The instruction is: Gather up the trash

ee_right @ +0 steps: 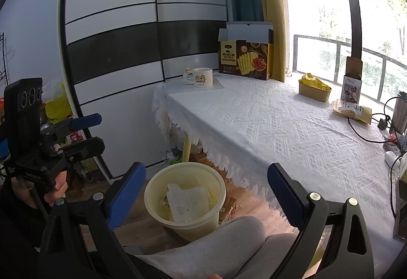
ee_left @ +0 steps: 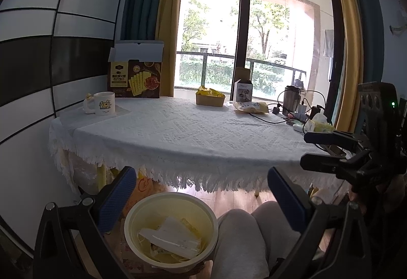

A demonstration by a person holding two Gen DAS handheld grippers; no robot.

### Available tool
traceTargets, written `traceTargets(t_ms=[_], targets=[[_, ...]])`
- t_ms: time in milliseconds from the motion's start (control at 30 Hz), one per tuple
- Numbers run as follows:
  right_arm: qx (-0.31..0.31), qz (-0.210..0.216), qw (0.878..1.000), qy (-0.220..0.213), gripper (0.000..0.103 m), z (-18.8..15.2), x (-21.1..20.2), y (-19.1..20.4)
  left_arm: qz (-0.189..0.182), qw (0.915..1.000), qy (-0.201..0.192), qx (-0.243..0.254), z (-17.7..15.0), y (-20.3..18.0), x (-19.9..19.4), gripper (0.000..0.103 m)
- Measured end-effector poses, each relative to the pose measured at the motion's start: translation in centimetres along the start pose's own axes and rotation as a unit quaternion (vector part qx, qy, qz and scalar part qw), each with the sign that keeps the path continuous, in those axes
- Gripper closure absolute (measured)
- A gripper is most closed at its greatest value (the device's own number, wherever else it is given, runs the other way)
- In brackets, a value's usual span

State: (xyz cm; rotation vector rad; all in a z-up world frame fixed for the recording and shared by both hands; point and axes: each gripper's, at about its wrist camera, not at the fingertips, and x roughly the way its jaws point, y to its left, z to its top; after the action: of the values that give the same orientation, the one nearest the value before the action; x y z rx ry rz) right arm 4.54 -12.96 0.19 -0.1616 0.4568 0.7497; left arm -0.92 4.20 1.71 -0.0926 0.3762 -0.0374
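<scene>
Yellow bin [ee_left: 171, 225] w/ wrappers betw. both gaping grippers.

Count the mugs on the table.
1. The white mug stands at the table's far corner by the wall, beside the open snack box. Clutter near the cables could hide another.

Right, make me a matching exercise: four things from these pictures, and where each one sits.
Things:
1. mug
2. cracker box
3. yellow bin
4. steel flask

Places:
A. on the floor by the table
B. among the cables at the table's far right
C. upright against the curtain, flap open
D. table corner by the wardrobe

Pairs: 1-D, 2-C, 3-A, 4-B
</scene>
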Motion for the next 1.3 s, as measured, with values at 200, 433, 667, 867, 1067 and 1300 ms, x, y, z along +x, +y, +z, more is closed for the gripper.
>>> traceTargets(t_ms=[200, 433, 667, 867, 1067, 1300], targets=[[0.002, -0.001, 1.0, 0.004, 0.007, 0.0, 0.2, 0.2, -0.003, 1.0, 0.0, -0.005, -0.2, 0.1, 0.0, 0.0], [0.003, -0.002, 1.0, 0.004, 0.007, 0.1, 0.4, 0.5, 0.0, 1.0, 0.003, 0.001, -0.2, 0.0, 0.1, 0.0], [0.002, -0.003, 1.0, 0.007, 0.007, 0.1, 0.5, 0.5, -0.002, 1.0, 0.003, 0.0, -0.4, 0.0, 0.0, 0.0], [0.003, -0.003, 1.0, 0.009, 0.007, 0.0, 0.7, 0.4, -0.002, 1.0, 0.001, -0.002, -0.3, 0.1, -0.1, 0.0], [0.002, -0.003, 1.0, 0.01, 0.007, 0.0, 0.8, 0.4, -0.004, 1.0, 0.002, -0.003, -0.3, 0.1, 0.0, 0.0], [0.003, -0.006, 1.0, 0.013, 0.007, 0.0, 1.1, 0.2, -0.005, 1.0, 0.004, -0.005, -0.4, 0.1, 0.2, 0.0]])
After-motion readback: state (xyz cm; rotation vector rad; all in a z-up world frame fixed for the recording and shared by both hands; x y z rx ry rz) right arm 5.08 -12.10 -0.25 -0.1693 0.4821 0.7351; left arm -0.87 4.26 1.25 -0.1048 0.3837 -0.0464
